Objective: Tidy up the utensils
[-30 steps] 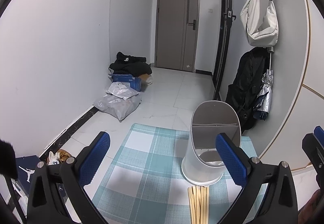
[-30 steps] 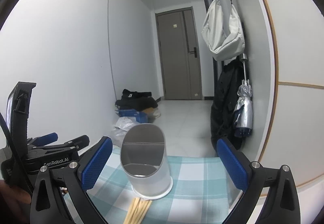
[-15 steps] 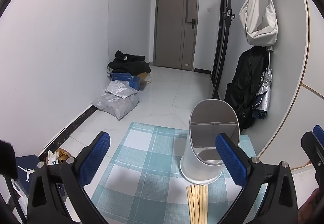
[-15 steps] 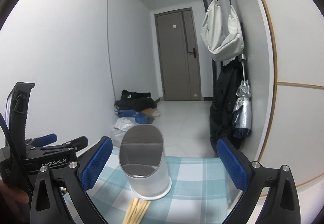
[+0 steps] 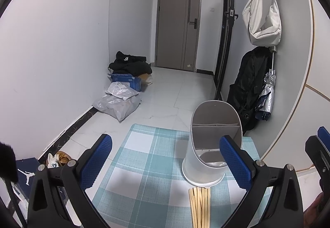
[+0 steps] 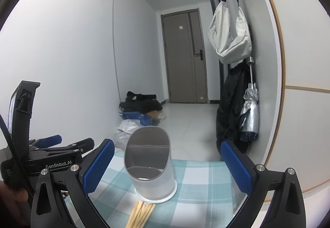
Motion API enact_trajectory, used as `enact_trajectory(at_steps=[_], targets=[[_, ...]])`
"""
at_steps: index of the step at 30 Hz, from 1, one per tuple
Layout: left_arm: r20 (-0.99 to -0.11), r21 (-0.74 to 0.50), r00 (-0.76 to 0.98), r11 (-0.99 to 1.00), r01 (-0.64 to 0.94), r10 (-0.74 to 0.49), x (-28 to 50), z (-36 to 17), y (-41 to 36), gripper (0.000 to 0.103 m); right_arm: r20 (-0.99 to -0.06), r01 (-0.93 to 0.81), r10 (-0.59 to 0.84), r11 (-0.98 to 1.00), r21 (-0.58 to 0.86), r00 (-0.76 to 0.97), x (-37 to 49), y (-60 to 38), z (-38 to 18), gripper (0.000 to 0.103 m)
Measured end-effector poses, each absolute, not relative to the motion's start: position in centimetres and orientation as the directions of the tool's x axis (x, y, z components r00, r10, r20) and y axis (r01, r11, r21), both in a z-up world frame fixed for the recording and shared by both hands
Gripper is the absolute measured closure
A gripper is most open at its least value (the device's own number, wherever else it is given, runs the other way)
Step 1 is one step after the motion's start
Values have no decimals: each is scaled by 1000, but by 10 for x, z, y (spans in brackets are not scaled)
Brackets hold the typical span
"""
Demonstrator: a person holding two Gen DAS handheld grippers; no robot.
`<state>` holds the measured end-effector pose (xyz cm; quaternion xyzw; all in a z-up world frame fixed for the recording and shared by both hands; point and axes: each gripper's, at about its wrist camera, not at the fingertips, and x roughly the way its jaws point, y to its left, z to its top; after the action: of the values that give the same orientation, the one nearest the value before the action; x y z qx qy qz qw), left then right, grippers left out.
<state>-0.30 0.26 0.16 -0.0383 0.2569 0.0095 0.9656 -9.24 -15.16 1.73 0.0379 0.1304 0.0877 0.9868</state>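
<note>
both grippers [image 5: 166,163] [image 6: 167,164] gape empty; lower one onto the chopsticks [image 5: 199,205] near the holder [image 5: 208,145], pinching mid-length to keep them level

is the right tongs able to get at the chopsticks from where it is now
Probably yes. The right tongs are open and empty, and the wooden chopsticks lie uncovered on the checked mat just below them, in front of the utensil holder.
</note>
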Motion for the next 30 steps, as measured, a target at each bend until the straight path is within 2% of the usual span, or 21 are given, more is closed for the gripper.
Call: enact_trajectory(at_steps=[11,19,24,27,30], targets=[[-505,-73,863,997,-34,-7,-3,1,3,1,-260,-177,201,978,113,944,-91,-151,17,0],[-527,-76,850,997,-34,-11,1,-4,4,1,-310,-190,225,972,137,924,-85,-150,11,0],[-583,-80,812,996,-39,-15,8,-16,7,1,-412,-176,237,968,181,880,-69,-153,-5,0],[-626,-83,780,995,-47,-15,13,-27,12,1,-512,-157,250,963,218,822,-52,-153,-24,0],[-661,-84,751,994,-65,-7,18,-37,21,1,-618,-146,271,958,246,738,-35,-148,-48,11]])
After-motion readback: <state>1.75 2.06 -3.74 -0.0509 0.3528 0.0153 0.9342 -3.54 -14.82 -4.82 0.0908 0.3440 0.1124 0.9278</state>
